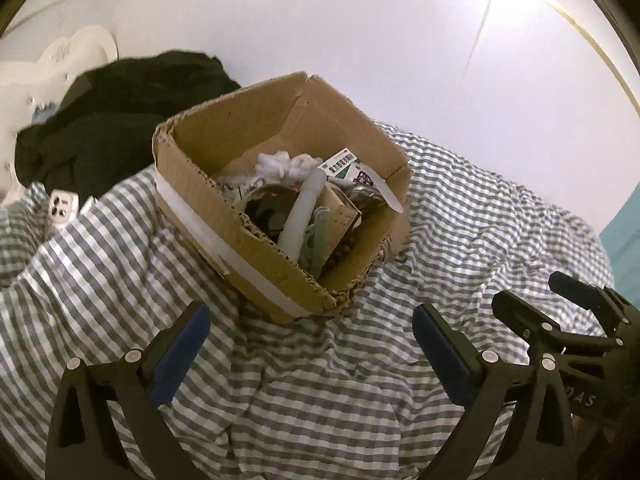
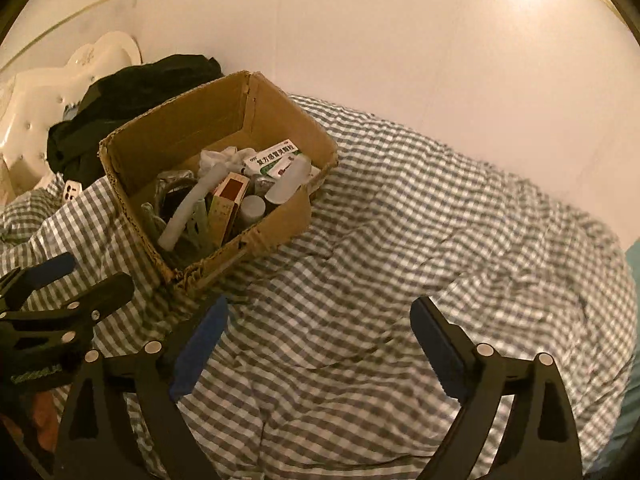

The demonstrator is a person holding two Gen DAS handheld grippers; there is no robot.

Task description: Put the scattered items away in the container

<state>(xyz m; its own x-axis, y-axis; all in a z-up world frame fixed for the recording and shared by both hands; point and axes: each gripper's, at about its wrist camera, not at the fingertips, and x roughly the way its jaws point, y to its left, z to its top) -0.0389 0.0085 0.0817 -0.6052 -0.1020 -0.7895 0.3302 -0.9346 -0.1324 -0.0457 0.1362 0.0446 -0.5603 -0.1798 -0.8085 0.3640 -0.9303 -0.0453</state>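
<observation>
An open cardboard box [image 1: 208, 216] [image 2: 280, 128] sits on a grey-and-white checked quilt [image 1: 328, 400] [image 2: 380, 240]. Inside lie a white medicine packet [image 1: 340, 166] [image 2: 272, 158], a pale tube [image 1: 302, 210] [image 2: 188, 208], crumpled tissue [image 1: 280, 164], a small brown carton [image 2: 230, 194] and other bits. My left gripper [image 1: 312, 324] hovers open over the quilt just in front of the box, nothing between its blue pads. My right gripper [image 2: 318, 320] is open too, over bare quilt to the right of the box. Each gripper shows at the edge of the other's view.
A black garment [image 1: 120, 116] [image 2: 132, 92] is heaped behind the box against a cream padded headboard [image 1: 52, 68] [image 2: 44, 92]. A white phone [image 1: 60, 206] [image 2: 72, 191] lies on the quilt left of the box. A white wall rises behind the bed.
</observation>
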